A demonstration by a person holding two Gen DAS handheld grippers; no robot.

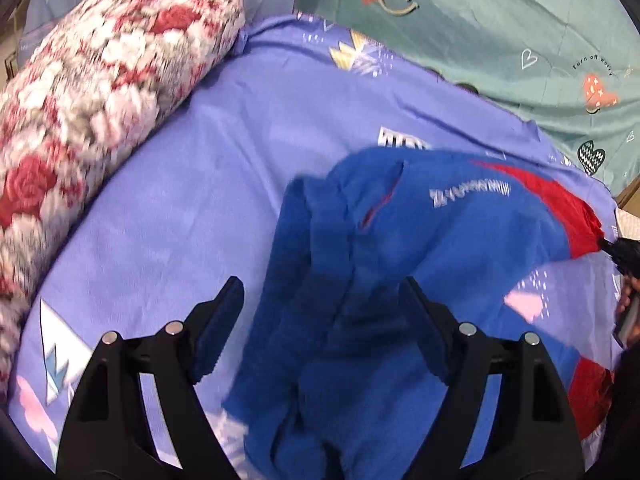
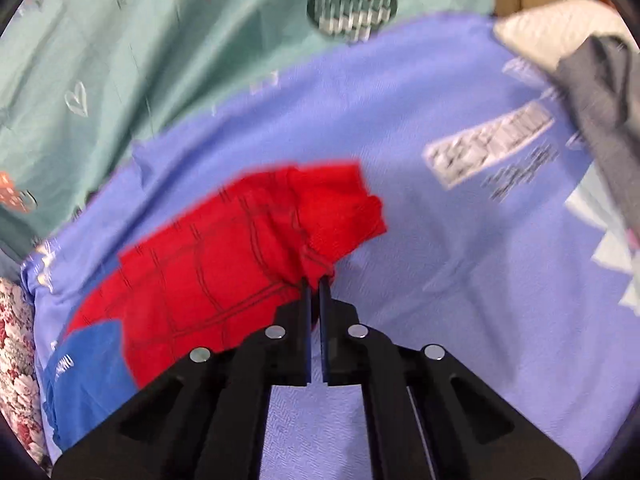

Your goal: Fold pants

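The pants are blue with a red web-patterned lower part and lie bunched on a purple-blue bed sheet. My left gripper is open, its jaws wide on either side of the blue fabric, above it. My right gripper is shut on the red end of the pants, pinching a bunched fold at the fingertips. The right gripper's tip also shows at the far right of the left wrist view, holding the red edge.
A floral red-and-white quilt roll lies along the left. A green printed sheet covers the far side. A grey garment and a white cloth lie at the far right of the sheet.
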